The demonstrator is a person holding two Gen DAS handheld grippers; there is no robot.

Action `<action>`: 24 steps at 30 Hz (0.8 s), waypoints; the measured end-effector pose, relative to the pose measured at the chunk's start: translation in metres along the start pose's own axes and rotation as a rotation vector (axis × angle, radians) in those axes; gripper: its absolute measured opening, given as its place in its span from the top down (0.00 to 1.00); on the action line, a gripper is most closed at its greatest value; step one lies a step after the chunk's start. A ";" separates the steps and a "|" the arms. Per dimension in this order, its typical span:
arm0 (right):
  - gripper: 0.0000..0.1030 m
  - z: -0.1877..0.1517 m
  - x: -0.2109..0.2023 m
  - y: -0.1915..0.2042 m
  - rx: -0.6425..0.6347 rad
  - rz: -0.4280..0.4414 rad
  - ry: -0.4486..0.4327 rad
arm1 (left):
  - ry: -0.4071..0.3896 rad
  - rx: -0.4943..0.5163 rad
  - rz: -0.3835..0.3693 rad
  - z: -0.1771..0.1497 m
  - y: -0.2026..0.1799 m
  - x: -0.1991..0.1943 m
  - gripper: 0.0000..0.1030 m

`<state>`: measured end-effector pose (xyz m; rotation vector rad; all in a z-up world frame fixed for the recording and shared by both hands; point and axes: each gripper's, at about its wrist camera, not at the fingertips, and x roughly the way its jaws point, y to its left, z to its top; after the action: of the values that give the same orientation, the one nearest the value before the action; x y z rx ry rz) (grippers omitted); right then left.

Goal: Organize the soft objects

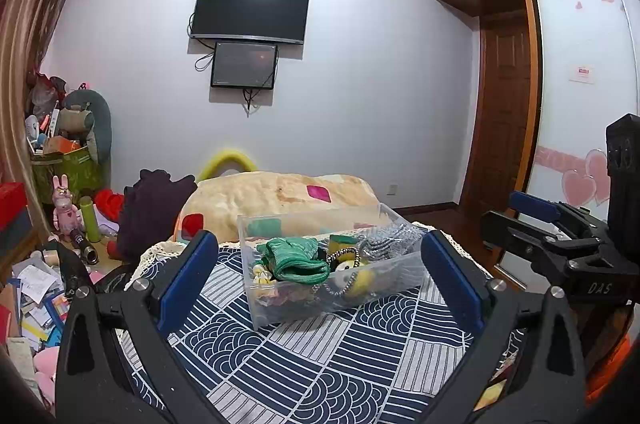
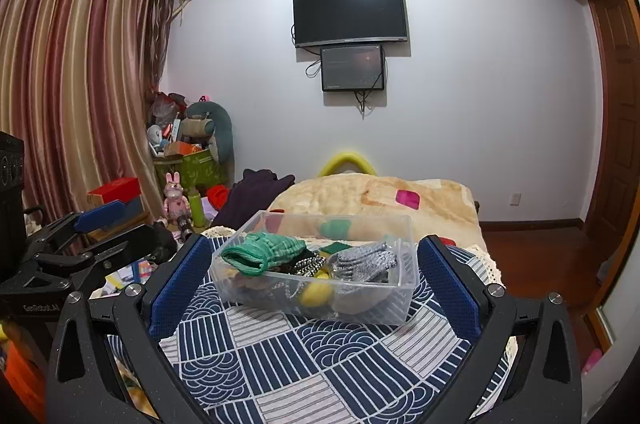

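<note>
Centrally: clear plastic bin [image 1: 340,288] on navy-and-white patterned cloth [image 1: 320,364], holding green knit item [image 1: 296,258], grey knit gloves [image 2: 362,260], yellow plush [image 2: 316,294]. Left claw [image 1: 316,280] spread wide, empty. Right claw [image 2: 314,282] likewise apart, empty, both short of bin. Blanket [image 2: 380,200] behind bin.

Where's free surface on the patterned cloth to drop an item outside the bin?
Bare patterned cloth lies between the clear bin and the open right gripper; likewise before the open left gripper. Behind the bin, the beige blanket crowds in. The bin itself is full: green cloth, grey glove.
</note>
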<state>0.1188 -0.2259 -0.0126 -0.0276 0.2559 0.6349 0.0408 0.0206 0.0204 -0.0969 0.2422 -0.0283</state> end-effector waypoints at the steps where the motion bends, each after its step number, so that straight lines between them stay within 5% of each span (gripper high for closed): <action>1: 0.00 0.000 0.000 0.000 -0.001 -0.001 0.000 | 0.001 0.001 -0.001 0.000 0.000 0.000 0.00; 24: 0.00 -0.005 0.002 0.004 0.004 0.004 0.012 | 0.020 -0.012 -0.013 -0.003 0.000 0.005 0.00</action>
<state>0.1168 -0.2223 -0.0175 -0.0276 0.2691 0.6387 0.0452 0.0197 0.0166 -0.1104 0.2618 -0.0410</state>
